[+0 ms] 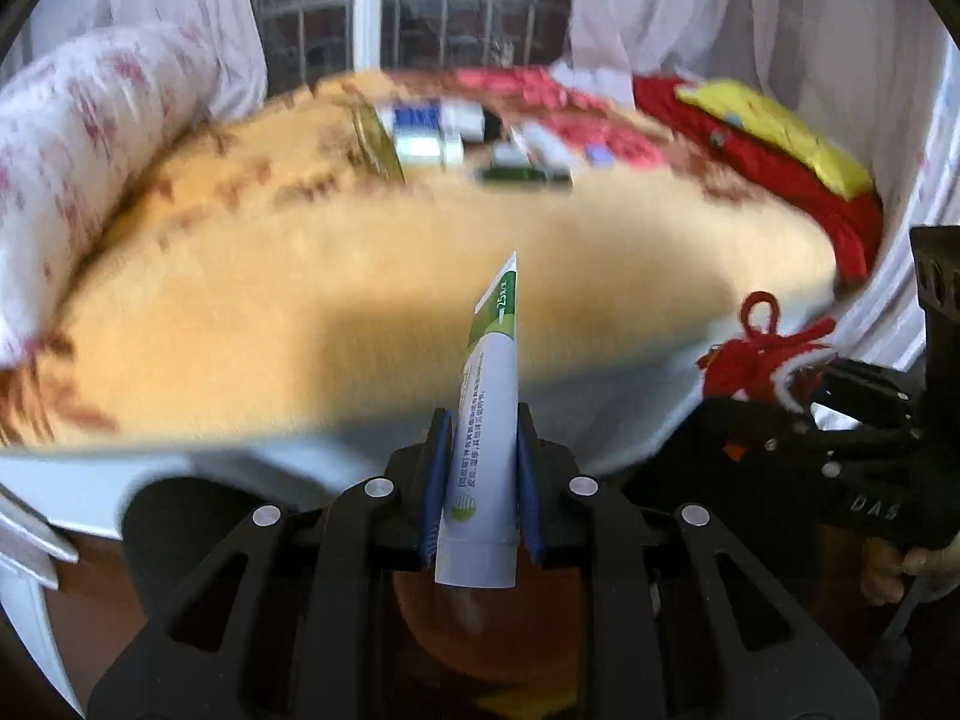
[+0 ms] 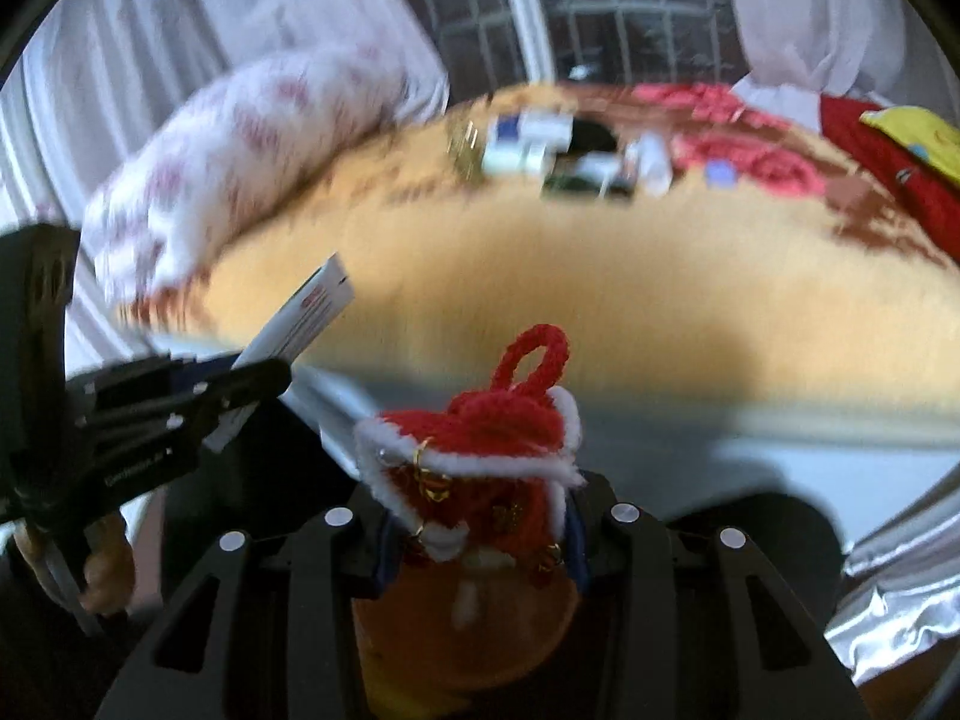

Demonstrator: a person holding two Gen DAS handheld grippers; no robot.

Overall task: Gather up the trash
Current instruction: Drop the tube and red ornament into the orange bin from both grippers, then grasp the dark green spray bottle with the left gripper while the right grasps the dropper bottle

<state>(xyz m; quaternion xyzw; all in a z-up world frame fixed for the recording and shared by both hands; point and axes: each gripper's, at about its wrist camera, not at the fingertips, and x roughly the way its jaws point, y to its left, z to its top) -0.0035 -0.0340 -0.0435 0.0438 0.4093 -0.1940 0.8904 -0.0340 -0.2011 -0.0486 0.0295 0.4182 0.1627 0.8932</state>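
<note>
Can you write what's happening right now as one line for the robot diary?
left gripper: shut on tube | right gripper: shut on red yarn ornament | both: held above orange bedspread | boxes: lying on the bed

Bed covered by an orange blanket (image 1: 384,300). A white pillow with red print (image 1: 90,138) lies along the blanket's left edge. Red cloth (image 1: 780,162) with a yellow cloth (image 1: 774,120) on top lies at its right edge. A barred window (image 1: 408,0) between white curtains (image 1: 750,12) stands beyond the blanket.
</note>
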